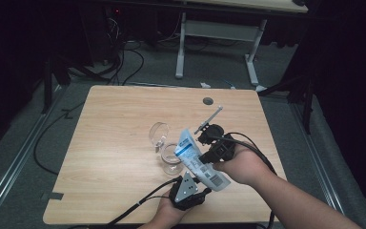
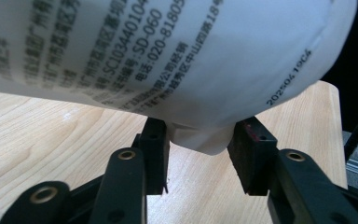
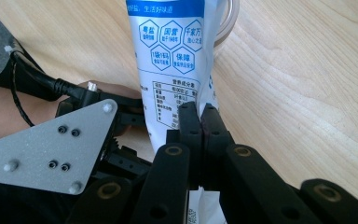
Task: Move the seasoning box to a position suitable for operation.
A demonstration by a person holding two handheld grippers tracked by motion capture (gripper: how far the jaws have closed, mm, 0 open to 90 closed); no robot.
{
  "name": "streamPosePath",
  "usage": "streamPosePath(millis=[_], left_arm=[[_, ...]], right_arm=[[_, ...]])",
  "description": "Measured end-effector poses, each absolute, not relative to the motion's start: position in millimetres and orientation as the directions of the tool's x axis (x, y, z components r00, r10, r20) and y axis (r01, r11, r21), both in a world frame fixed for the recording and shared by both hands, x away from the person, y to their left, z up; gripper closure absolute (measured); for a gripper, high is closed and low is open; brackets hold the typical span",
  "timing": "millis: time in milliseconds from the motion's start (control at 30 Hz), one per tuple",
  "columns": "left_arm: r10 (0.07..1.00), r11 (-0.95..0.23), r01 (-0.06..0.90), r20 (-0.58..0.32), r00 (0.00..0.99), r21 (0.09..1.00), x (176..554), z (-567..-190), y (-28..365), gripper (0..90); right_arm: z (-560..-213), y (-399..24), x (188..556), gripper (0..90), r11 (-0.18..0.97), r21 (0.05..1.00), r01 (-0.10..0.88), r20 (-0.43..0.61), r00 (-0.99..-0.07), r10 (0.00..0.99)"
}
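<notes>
Your left gripper [image 1: 201, 190] sits nearest, at the front edge of the table [image 1: 114, 143], its grey three-cornered plate facing up. From the left gripper view, a white corner of the bag [image 2: 200, 140] hangs between its two jaws, and both pads appear to touch that corner, one on each side; how hard they press you cannot tell from the picture. Printed text and a date stamp cover the bulging white bag above them.

Your right gripper [image 1: 208, 151] holds the bag [image 1: 196, 157] from the other side. In the right gripper view its jaws are pressed together on the edge of the bag [image 3: 172, 60], with the thin film pinched flat between the pads [image 3: 189, 122]. That face of the bag shows a blue band, blue hexagon badges and a small table of print.

From the high view, the bag is lifted off the table and leans, its upper end toward the far side and its lower end toward you, spanning the gap between your two grippers. Just beside it, on its left, stands a clear glass bowl [image 1: 170, 160] on the wood, and another clear glass piece [image 1: 158, 133] stands tilted just beyond that. The bag's upper end is over the bowl's rim.
</notes>
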State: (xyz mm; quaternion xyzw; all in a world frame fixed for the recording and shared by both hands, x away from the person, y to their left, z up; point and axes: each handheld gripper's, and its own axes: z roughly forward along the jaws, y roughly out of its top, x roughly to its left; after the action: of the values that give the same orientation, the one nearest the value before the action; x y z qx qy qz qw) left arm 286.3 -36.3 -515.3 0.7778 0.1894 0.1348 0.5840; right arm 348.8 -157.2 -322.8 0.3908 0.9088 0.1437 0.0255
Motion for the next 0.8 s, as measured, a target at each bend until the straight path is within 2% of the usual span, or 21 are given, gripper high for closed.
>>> streamPosePath(millis=[200, 800], left_arm=[[0.439, -0.242, 0.132, -0.013, 0.898, 0.961, 282, -513, -37, 65.8], [0.441, -0.247, 0.171, -0.047, 0.896, 0.954, 305, -512, -31, 65.7]], right_arm=[[-323, -156, 350, 89.9, 0.655, 0.277, 0.703, 0.048, -0.691, 0.722], [-328, -148, 372, 89.9, 0.655, 0.276, 0.704, 0.044, -0.689, 0.723]])
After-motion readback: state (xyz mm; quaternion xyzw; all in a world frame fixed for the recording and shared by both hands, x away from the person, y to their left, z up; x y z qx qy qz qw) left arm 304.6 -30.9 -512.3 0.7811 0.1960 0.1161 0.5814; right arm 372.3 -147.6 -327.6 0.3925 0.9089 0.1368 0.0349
